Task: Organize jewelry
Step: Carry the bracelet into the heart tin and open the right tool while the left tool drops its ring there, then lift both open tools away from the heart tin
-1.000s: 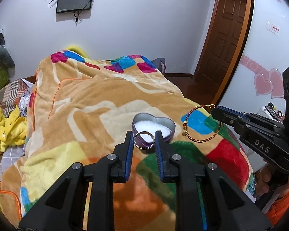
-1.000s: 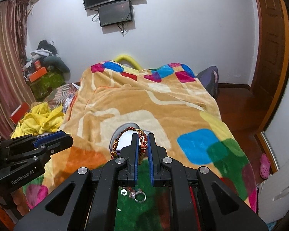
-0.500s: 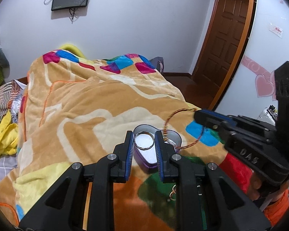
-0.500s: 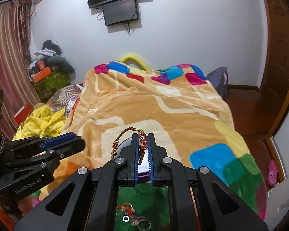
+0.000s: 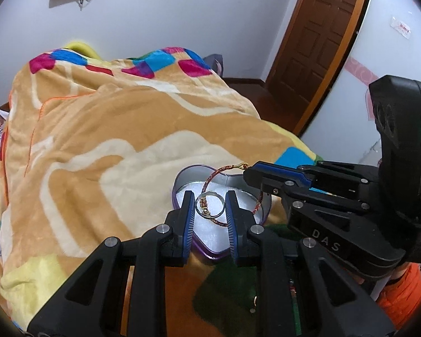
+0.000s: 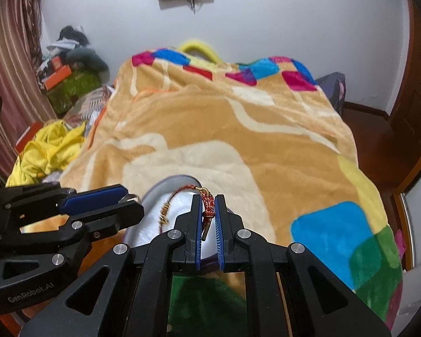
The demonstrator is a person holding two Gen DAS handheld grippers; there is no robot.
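Observation:
A heart-shaped tin with white padding lies open on the blanket; it also shows in the right wrist view. My left gripper is shut on a silver ring and holds it over the tin. My right gripper is shut on a red and gold braided bracelet, which hangs over the tin's right half; the bracelet also shows in the left wrist view, its loop passing behind the ring.
A patterned fleece blanket covers the bed. Small jewelry pieces lie on its green patch below the left gripper. Yellow clothes and boxes sit left of the bed. A wooden door stands at the right.
Both grippers have moved forward and down over the tin. The ring and the bracelet now hang just above its white padding, and the bracelet overlaps the ring.

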